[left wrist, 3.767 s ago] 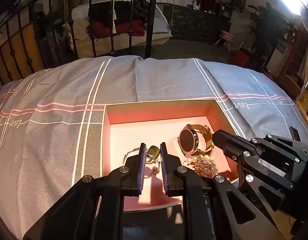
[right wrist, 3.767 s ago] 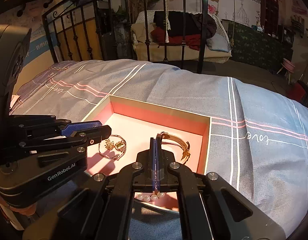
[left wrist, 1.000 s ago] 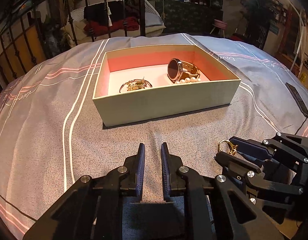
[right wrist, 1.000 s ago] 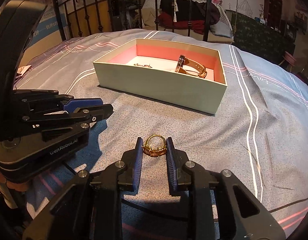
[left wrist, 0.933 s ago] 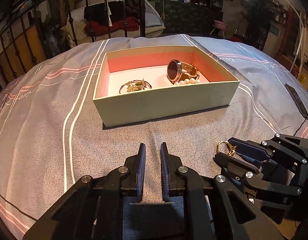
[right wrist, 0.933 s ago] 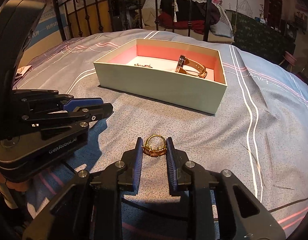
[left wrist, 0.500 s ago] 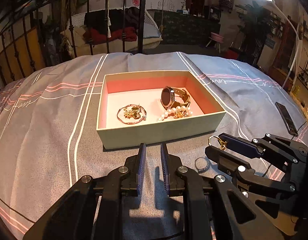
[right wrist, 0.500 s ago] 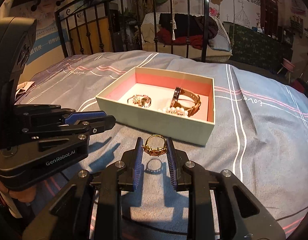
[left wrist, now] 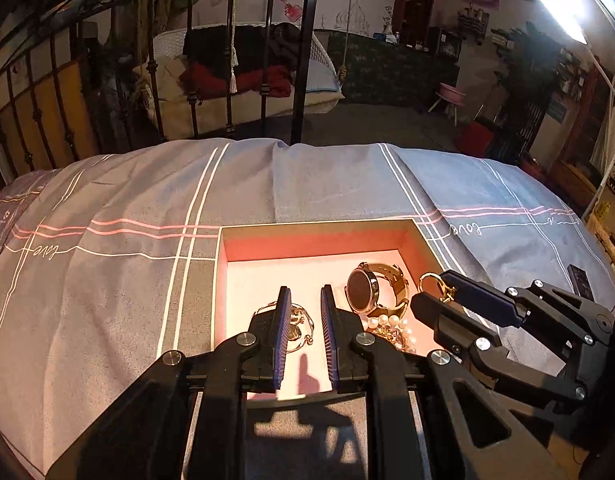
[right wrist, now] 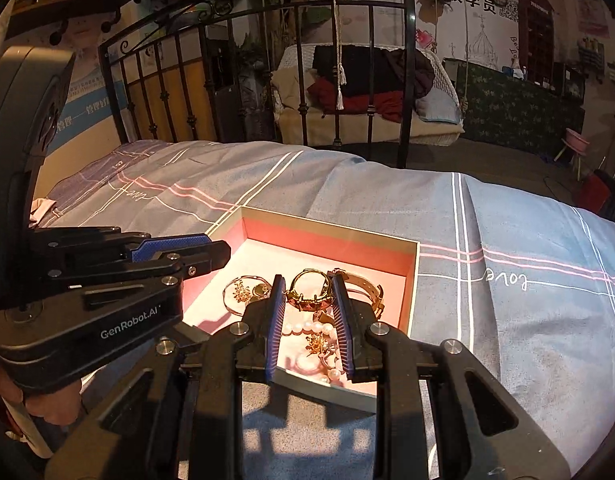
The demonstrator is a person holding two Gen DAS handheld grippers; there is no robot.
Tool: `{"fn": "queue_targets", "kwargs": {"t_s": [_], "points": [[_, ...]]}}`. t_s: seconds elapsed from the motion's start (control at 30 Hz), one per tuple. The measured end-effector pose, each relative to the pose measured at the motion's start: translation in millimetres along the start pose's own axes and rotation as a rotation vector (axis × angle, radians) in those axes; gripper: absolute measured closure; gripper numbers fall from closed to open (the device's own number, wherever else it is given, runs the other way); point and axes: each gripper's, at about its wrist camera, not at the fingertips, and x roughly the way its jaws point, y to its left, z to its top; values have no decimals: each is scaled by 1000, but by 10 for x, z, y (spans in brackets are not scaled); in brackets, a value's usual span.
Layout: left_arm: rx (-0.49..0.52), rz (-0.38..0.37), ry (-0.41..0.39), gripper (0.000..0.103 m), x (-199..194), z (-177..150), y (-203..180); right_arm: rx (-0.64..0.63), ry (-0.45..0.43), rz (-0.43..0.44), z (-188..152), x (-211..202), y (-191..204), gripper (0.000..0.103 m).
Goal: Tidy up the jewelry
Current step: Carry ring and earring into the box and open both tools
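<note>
Step in hand, by the look of it: carrying the gold ring [right wrist: 310, 292] to the open box [right wrist: 412, 280] on the bed [right wrist: 507, 220]

Right hand-held gripper [right wrist: 307, 304] pinching the ring by its sides, red stone facing down, hanging over the box's pink interior, above the pearl bracelet [right wrist: 307, 327] and just beside the gold watch [left wrist: 373, 290]

Left hand-held gripper [left wrist: 303, 312] slightly spread with nothing between its pads, hovering over the box's near-left part, close above the thin gold bangle [left wrist: 297, 326]

Next move, as a judgement: lowering the ring onto a bare patch of the pink floor, spreading the right jaws only once low, since a drop from height risks a bounce or a tangle with the pearls

Left side best kept clear of the right one's path
</note>
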Motion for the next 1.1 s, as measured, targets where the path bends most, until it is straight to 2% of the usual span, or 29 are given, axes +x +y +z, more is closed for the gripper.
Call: {"fn": "queue_targets", "kwargs": {"t_s": [0.23,0.43,0.6,0.83,1.1], "points": [[-32,-7,84,88,302,17,69,-8,77,-6,-30,312,-39,78],[-65,-19,122,88,459,7,136,-37,89,37,-31,441,13,78],[-47,-14,145,88,551,25,112,-76,137,44,-57,550,85,78],[-34,-6,175,87,690,27,70,-59,170,36,-81,605,56,78],[-27,-1,177,73,716,7,57,-46,164,35,-91,584,47,78]]}}
